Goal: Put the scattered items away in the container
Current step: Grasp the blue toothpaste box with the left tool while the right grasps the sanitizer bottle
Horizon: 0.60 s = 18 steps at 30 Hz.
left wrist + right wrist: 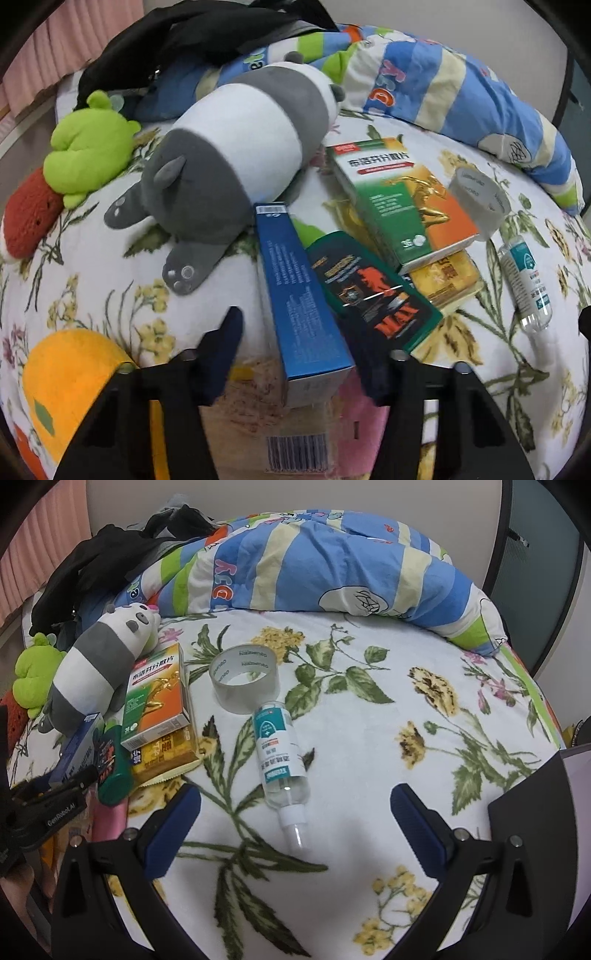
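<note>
A long blue box [299,291] lies between the jaws of my left gripper [301,343]. White blanket shows between the left pad and the box, so the gripper is open. Beside the box lie a dark green tube [373,291], a green-and-orange medicine box [399,199] and a yellow packet [447,277]. My right gripper [295,823] is open over the nozzle end of a clear spray bottle [282,753], touching nothing. A tape roll [243,679] stands just beyond the bottle. A dark container's corner [535,812] shows at the right edge.
A panda plush [236,155], a green plush [88,151], a red knitted toy [29,218] and an orange plush [70,387] crowd the left of the floral blanket [369,738]. A striped quilt [314,561] and black clothing [92,565] lie at the back.
</note>
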### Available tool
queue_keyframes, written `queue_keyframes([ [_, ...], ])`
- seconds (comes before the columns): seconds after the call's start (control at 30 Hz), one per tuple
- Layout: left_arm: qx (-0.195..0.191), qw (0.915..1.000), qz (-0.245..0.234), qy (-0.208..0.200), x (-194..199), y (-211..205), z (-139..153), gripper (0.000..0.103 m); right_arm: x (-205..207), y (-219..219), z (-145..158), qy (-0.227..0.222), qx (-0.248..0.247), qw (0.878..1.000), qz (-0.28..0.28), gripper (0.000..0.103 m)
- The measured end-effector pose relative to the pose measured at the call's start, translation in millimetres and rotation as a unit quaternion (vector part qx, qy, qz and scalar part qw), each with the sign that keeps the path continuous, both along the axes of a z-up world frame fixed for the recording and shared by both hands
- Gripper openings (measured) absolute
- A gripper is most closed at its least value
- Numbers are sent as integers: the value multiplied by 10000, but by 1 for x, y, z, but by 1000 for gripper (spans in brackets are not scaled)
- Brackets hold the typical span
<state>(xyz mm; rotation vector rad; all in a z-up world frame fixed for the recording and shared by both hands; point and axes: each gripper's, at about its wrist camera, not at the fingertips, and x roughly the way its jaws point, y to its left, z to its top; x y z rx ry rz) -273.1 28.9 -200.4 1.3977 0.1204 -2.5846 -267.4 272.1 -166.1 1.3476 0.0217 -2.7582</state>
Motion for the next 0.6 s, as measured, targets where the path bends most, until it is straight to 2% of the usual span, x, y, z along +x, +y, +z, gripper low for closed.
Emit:
queue_keyframes([
  [0.1, 147, 9998, 122, 5, 1, -10, -6, 51, -2, -6, 0, 11, 6, 10000, 71, 103],
  [0.13, 138, 9998, 143, -15, 1, -12, -7, 48, -2, -8, 1, 21, 15, 10000, 95, 103],
  [0.17, 118, 9998, 166, -57, -1, -15, -10, 43, -3, -10, 1, 34, 22, 9999, 114, 103],
  [0.2, 124, 9997, 170, -89, -2, -17, -12, 27, -4, -12, 0, 39, 12, 9999, 129, 103],
  [0.47, 285, 9995, 92, 65, 0, -30, -12, 25, -31, -16, -26, -304, 39, 9994, 165, 102],
  [0.6, 278, 9996, 23, 49, -1, -31, -12, 25, -53, -14, -42, -562, 254, 9979, 191, 98],
])
